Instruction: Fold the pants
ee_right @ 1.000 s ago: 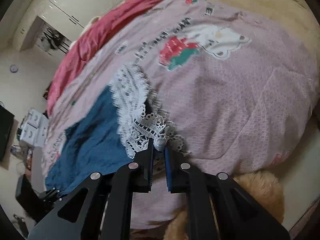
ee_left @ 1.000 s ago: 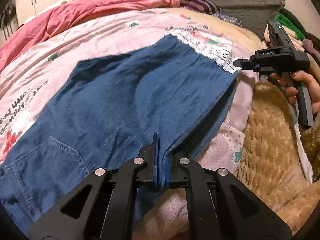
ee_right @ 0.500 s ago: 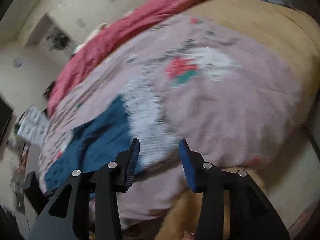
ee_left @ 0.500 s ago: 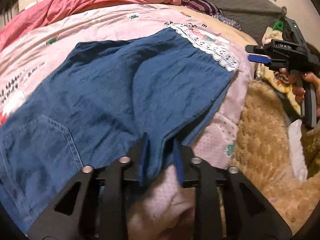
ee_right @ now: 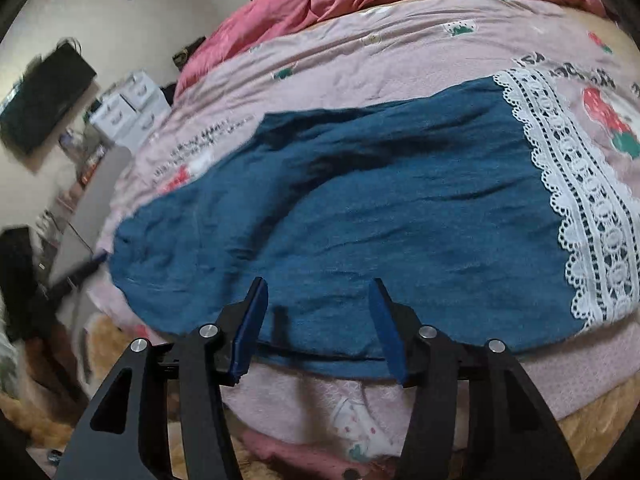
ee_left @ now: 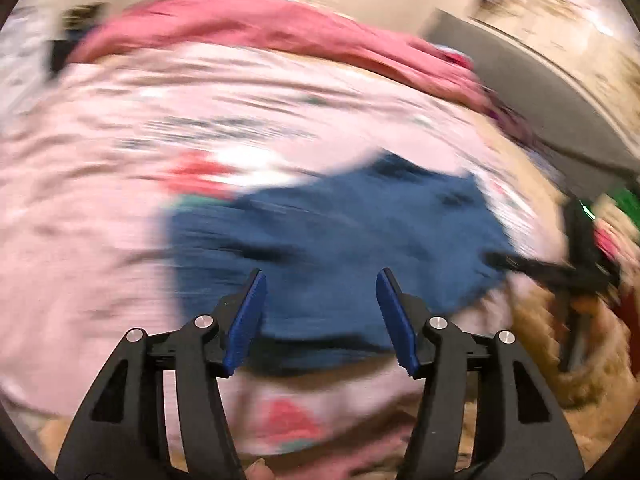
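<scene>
The blue pants (ee_right: 360,216) are lying spread on the pink quilt (ee_right: 360,40) of the bed, their white lace hem (ee_right: 580,200) at the right in the right wrist view. The left tongs (ee_left: 320,316) are opening, nothing between the pads. The right tongs (ee_right: 316,320) are opening too, gripping nothing, hanging over the near edge of the pants. The left wrist view is blurred.
</scene>
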Demonstrator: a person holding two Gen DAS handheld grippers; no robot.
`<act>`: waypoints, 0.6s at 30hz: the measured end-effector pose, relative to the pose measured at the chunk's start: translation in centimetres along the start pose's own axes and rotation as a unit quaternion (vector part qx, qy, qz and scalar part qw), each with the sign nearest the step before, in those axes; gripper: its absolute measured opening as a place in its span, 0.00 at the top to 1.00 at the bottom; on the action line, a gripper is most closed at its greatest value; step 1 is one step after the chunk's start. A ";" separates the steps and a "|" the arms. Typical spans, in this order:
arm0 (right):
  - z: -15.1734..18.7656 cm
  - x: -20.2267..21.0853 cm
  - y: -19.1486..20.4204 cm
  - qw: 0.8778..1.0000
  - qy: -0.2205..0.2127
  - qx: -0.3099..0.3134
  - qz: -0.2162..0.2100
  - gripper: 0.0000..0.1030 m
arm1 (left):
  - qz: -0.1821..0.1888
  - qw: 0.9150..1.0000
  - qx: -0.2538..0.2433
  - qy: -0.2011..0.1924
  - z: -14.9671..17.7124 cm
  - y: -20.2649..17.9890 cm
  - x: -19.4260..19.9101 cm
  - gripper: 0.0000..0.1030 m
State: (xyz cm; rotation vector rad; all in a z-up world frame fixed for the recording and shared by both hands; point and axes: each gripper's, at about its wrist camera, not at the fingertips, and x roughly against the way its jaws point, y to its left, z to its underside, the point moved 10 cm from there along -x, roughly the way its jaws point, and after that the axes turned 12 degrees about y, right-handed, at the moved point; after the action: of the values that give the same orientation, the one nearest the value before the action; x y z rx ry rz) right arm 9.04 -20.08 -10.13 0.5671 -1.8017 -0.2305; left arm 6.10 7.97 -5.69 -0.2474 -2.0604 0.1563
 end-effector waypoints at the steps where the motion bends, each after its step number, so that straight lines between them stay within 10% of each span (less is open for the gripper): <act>1: 0.0 -0.2 -0.1 1.000 0.002 -0.001 0.001 0.49 | -0.024 1.000 0.011 -0.005 -0.2 1.5 0.4 0.50; 10: 0.0 0.2 -0.2 1.000 -0.004 -0.001 0.010 0.40 | -0.026 0.993 0.104 0.052 0.2 5.8 -4.5 0.46; 13: 0.7 -0.6 -0.7 1.000 0.008 0.000 0.022 0.40 | -0.021 0.992 0.113 0.043 -0.1 5.8 -5.1 0.69; 18: 1.3 -1.0 -0.4 0.998 0.017 0.021 0.051 0.39 | -0.033 0.994 0.106 0.008 -1.7 6.6 -2.3 0.76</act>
State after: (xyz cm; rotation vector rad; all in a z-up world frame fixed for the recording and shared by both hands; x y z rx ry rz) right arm 8.09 -20.13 -11.53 0.5044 -1.8009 -0.1144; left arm 9.42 13.80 -8.26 -0.0488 -2.0141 0.3281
